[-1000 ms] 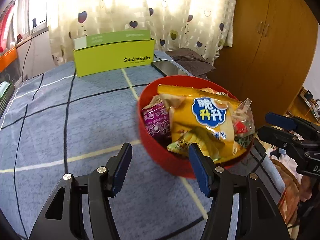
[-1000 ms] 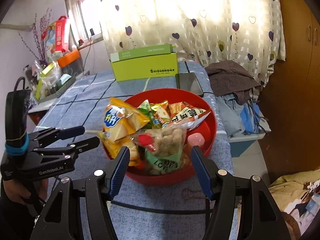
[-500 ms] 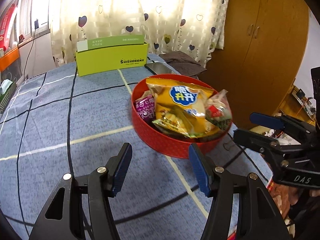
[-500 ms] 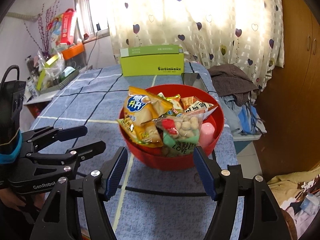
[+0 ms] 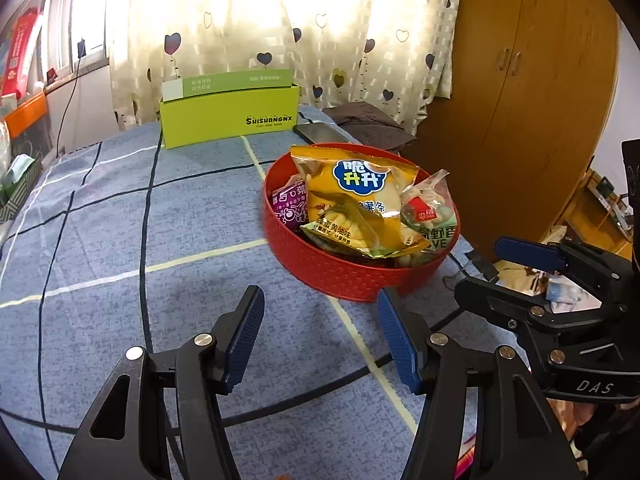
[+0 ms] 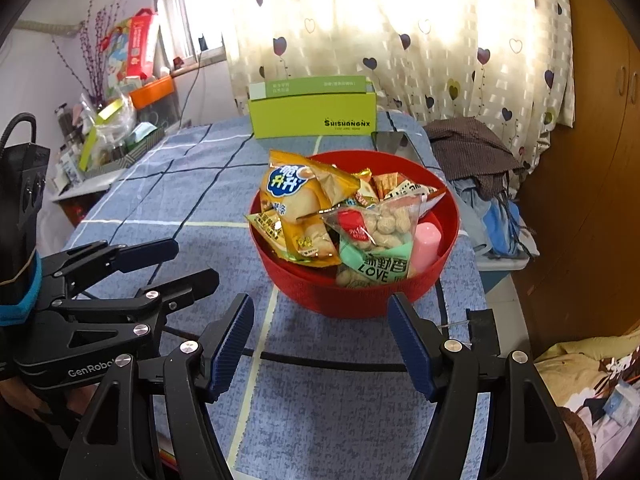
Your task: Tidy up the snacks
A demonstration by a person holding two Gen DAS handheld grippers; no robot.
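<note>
On the blue checked tablecloth (image 5: 120, 216), seen from the left wrist, a red basket (image 5: 352, 276) heaped with snack packets sits toward the far right, near the table's right edge, with a lime-green box (image 5: 228, 120) reading "SHISHANGNX" at the far end and a dark phone (image 5: 320, 133) just beside the basket's far rim. Nothing sits between the spread jaws of the left gripper (image 5: 320, 340), which hovers near the basket's near-left side without touching it; the right gripper (image 5: 536, 276) shows at the right edge with "DAS" on its body. Topmost in the heap is a yellow chip bag (image 5: 356, 188) with a blue Chinese logo, and a purple packet (image 5: 290, 204) is tucked to its left. From the right wrist, the right gripper (image 6: 320, 340) has just been opening and stands released with only cloth and the basket's (image 6: 448, 216) near wall beyond it; the left gripper (image 6: 132, 268), marked "GenRobot" as far as it reads, lies low at the left. A clear peanut bag (image 6: 376, 232) with a green band saying "LOVE" leans on a pink cylinder (image 6: 426, 242). Likely trouble: the packets are piled loosely above the rim, so pulling one could drag neighbours out over the right edge of the table, which is close. Slick film may slip from the pads, and the two grippers, working close together, could knock each other or nudge the light basket
</note>
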